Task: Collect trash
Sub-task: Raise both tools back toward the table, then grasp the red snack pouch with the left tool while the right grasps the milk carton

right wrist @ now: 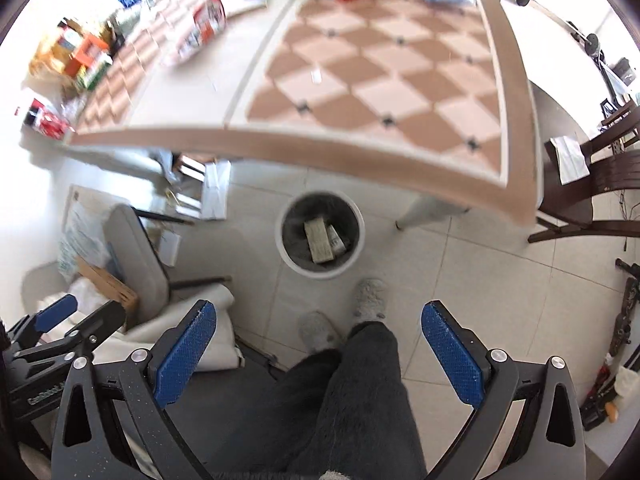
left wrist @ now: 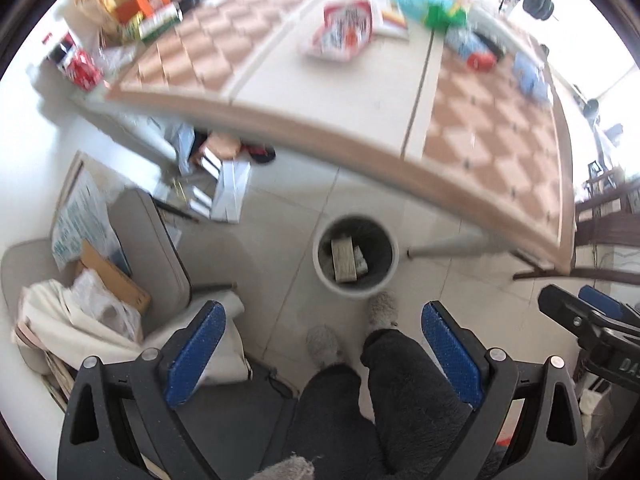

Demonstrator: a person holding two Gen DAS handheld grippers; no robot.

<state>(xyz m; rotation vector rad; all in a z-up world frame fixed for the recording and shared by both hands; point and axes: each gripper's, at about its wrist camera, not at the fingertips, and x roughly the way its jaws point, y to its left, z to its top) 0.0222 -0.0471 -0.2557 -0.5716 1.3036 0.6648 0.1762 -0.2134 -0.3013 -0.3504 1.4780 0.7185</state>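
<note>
1. The trash bin (left wrist: 355,257) is a round white pail with a dark inside, standing upright on the pale floor tiles, mouth facing up at me, just beyond the table edge (left wrist: 280,128) and beside a table leg (left wrist: 448,246).
2. Inside it lie two flat packets: a larger tan carton (left wrist: 344,260) and a smaller pale one (left wrist: 360,260) touching it on the right.
3. The tan carton's long axis runs from the bin's far side toward my feet, slightly tilted.
4. On the table, a red-and-white bag (left wrist: 344,30) lies flat, well apart from the bin.
5. My left gripper (left wrist: 320,354) is spread wide, holding nothing.
6. My right gripper (right wrist: 318,354) is likewise wide apart and empty.
</note>
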